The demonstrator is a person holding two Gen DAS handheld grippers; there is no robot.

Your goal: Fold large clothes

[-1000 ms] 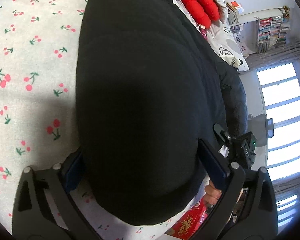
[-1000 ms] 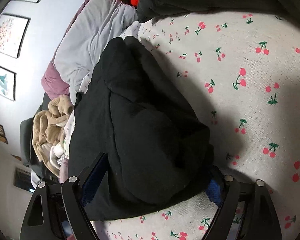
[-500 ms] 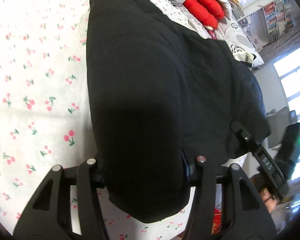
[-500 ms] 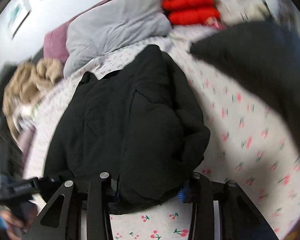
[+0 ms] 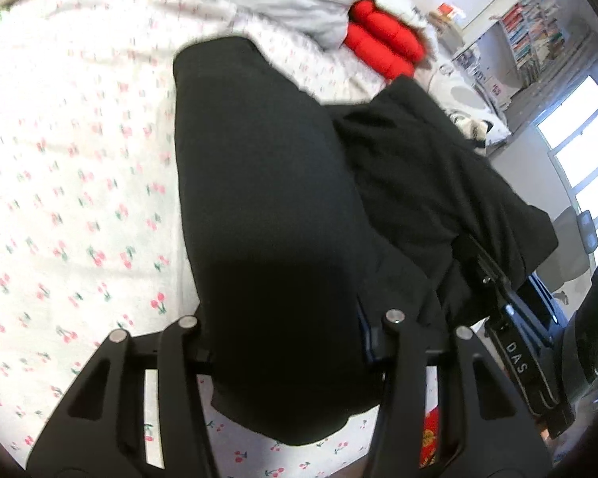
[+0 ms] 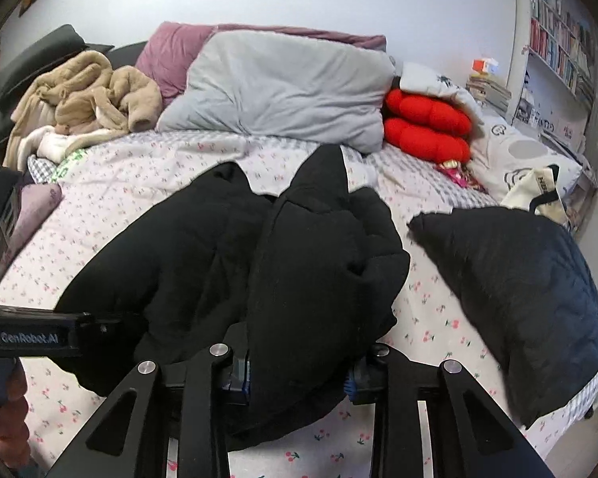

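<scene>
A black padded coat [image 5: 267,199] lies across the cherry-print bed sheet [image 5: 59,159]. In the left wrist view a thick fold of it bulges up between the fingers of my left gripper [image 5: 287,342], whose jaws are closing with both pads pressed into the fabric. The right wrist view shows the same coat [image 6: 227,263] bunched and raised off the sheet. My right gripper [image 6: 299,374] is also closing on a fold near its front edge, blue pads against the cloth. The left gripper's body [image 6: 32,336] and a hand [image 6: 4,410] show at that view's left edge.
A dark quilted cushion [image 6: 518,298] lies on the bed's right side. Grey pillow [image 6: 283,91], red cushions [image 6: 426,127] and a beige fleece heap [image 6: 87,95] sit at the head of the bed. Bookshelves [image 6: 558,51] line the right wall. Cherry-print sheet [image 6: 430,310] shows between coat and cushion.
Both grippers went from wide open around the coat to clamped on its folds, then rose with the fabric. The right one rolled, so the bed now looks level.
</scene>
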